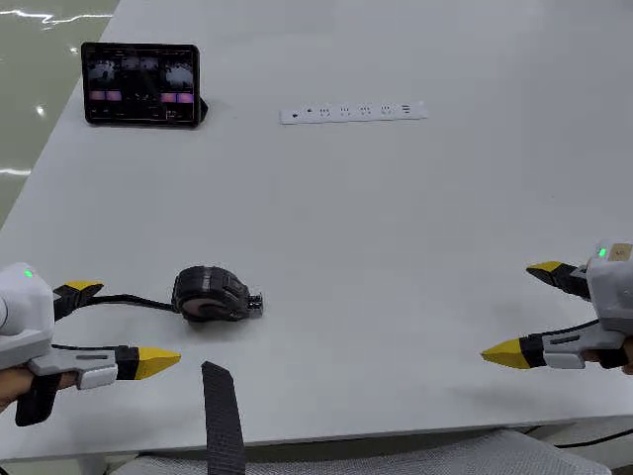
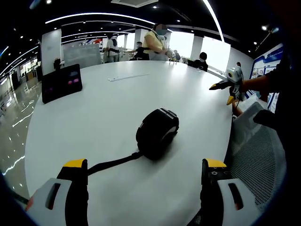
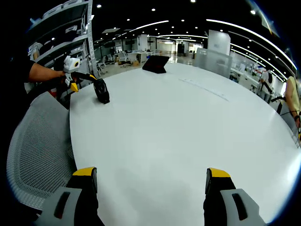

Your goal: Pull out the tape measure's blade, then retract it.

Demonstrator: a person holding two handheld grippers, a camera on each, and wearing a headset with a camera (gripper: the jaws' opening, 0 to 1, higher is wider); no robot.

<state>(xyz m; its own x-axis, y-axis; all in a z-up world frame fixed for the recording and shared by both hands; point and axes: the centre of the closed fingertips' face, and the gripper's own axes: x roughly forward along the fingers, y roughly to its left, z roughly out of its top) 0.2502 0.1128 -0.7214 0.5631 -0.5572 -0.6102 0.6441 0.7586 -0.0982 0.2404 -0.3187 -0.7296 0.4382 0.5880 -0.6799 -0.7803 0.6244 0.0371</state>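
Off the near edge of the worktop (image 1: 396, 297), noticing a grey mesh chair (image 1: 415, 457) tucked close and a dark strap (image 1: 224, 421) crossing that edge. At the near left corner, holding the left gripper (image 1: 127, 325) low over the surface with its jaws spread wide and clamping nothing. Just ahead of those yellow tips, seeing the black tape measure (image 1: 210, 294) resting on the worktop near the near edge, left of centre, touching neither jaw. Tracing its black cord (image 1: 119, 299) trailing back toward the left edge, passing between the open jaws. Judging the blade as probably wound fully in, with just a small hook at the case's right end, though the detail is too fine for certainty. Over at the near right corner, holding the right gripper (image 1: 516, 310) well apart from the tape measure, its jaws likewise standing wide and closing on nothing. Farther up, finding a white power strip (image 1: 353, 112) lying flat toward the far edge, right of centre. Toward the far left corner, spotting a tablet (image 1: 140, 84) propped upright with its screen lit.
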